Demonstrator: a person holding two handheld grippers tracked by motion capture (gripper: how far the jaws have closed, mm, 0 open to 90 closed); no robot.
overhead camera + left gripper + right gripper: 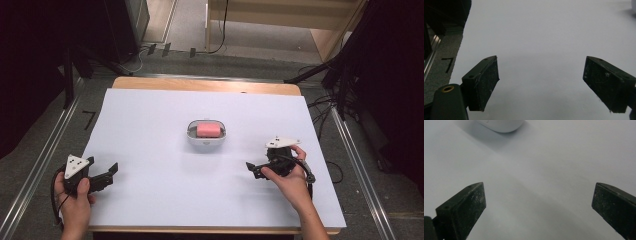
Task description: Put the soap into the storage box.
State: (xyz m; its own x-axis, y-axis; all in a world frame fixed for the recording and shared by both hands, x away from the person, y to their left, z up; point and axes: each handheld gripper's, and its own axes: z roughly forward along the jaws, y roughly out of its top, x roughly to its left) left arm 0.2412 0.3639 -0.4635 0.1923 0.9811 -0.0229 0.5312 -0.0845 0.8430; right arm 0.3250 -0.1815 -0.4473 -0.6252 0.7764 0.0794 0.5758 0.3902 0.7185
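Left tool and right tool both released, empty, resting low on the counter. Dish with pink soap lies ahead, between them.

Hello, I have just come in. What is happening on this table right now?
A person sits at a table covered with a white sheet and holds a two-jaw gripper in each hand. The left gripper and the right gripper both rest low near the front edge, jaws open and holding nothing. Between them, farther back, a white dish holds a pink soap bar. Nothing touches it yet.
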